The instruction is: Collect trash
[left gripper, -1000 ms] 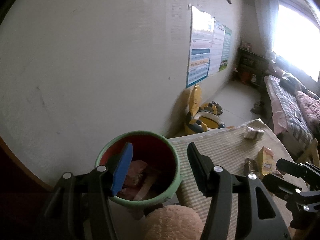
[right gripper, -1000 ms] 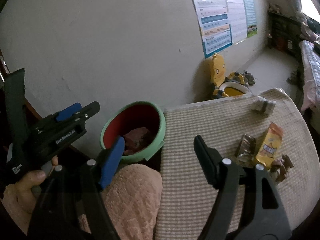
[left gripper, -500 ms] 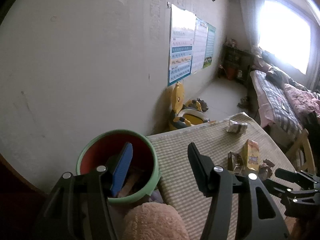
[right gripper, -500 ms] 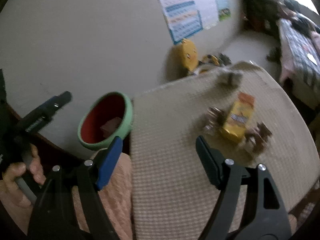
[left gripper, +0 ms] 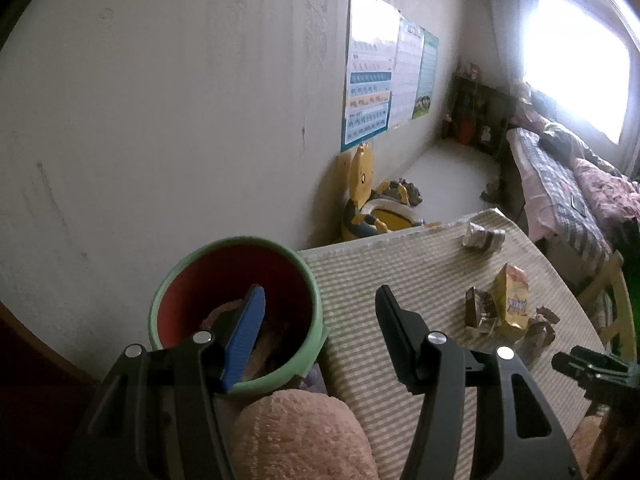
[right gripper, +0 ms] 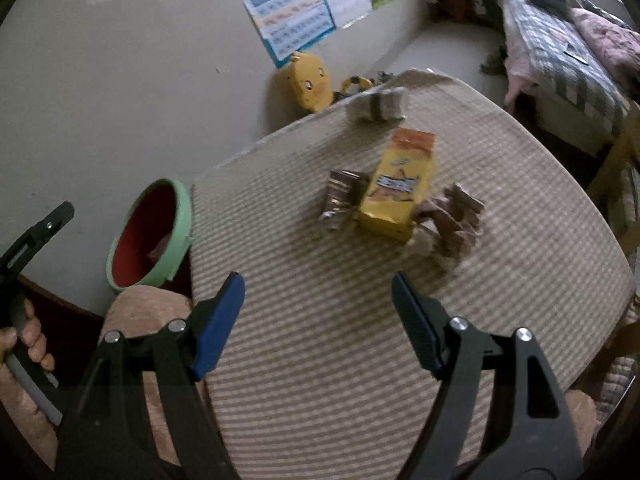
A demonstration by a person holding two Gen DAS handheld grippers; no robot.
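Trash pile, yellow foil snack packet [right gripper: 396,188] among brown wrappers [right gripper: 456,216], lies ahead of my right gripper [right gripper: 318,320], apart from it; jaws spread, empty. Left gripper [left gripper: 320,332] likewise released, beside the green-rimmed red bin [left gripper: 236,308]. Judged step: reach; next, descend onto the packet.

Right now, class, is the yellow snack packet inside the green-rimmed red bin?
No, the yellow snack packet lies on the striped table.
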